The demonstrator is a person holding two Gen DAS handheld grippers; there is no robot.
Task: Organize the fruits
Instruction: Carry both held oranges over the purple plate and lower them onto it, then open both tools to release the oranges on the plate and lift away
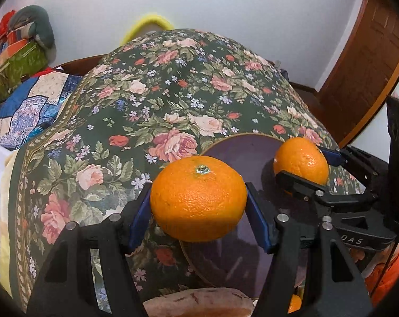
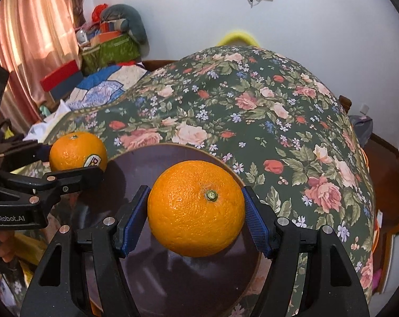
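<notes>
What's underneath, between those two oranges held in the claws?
Only the bare dark round tray on the floral cloth; the right wrist view shows it between the left orange and right orange.

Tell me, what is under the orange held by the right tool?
Under that orange is a dark round plate on the flowered cloth. The fruit covers the plate area beneath it.

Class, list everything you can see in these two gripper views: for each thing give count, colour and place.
oranges: two, orange, one held in each gripper above the plate; second
plate: one, dark purple, on the tablecloth
tablecloth: one, dark green floral, over the table
curtain: one, pink, far left
door: one, brown wood, right
left gripper: black, blue pads, shut on an orange
right gripper: same, shut on the other
</notes>
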